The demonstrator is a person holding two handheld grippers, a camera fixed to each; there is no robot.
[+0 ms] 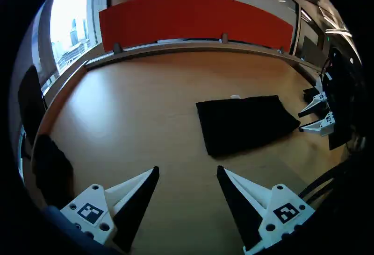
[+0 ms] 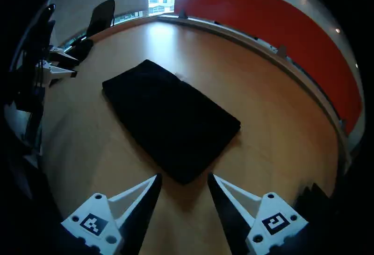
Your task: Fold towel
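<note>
A black rectangular cloth towel (image 2: 170, 117) lies flat and neat, seemingly already folded, on the pale wooden table (image 1: 140, 101), just ahead of the right tongs (image 2: 184, 175) and farther ahead-right of the left tongs (image 1: 187, 168), both spread apart, empty, any further fold unstarted.

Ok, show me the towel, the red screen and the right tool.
towel (image 2: 170, 122): right gripper view, middle of the black cloth.
red screen (image 1: 196, 19): left gripper view, centre of its face.
right tool (image 2: 184, 176): right gripper view, midway between its fingertips.
</note>
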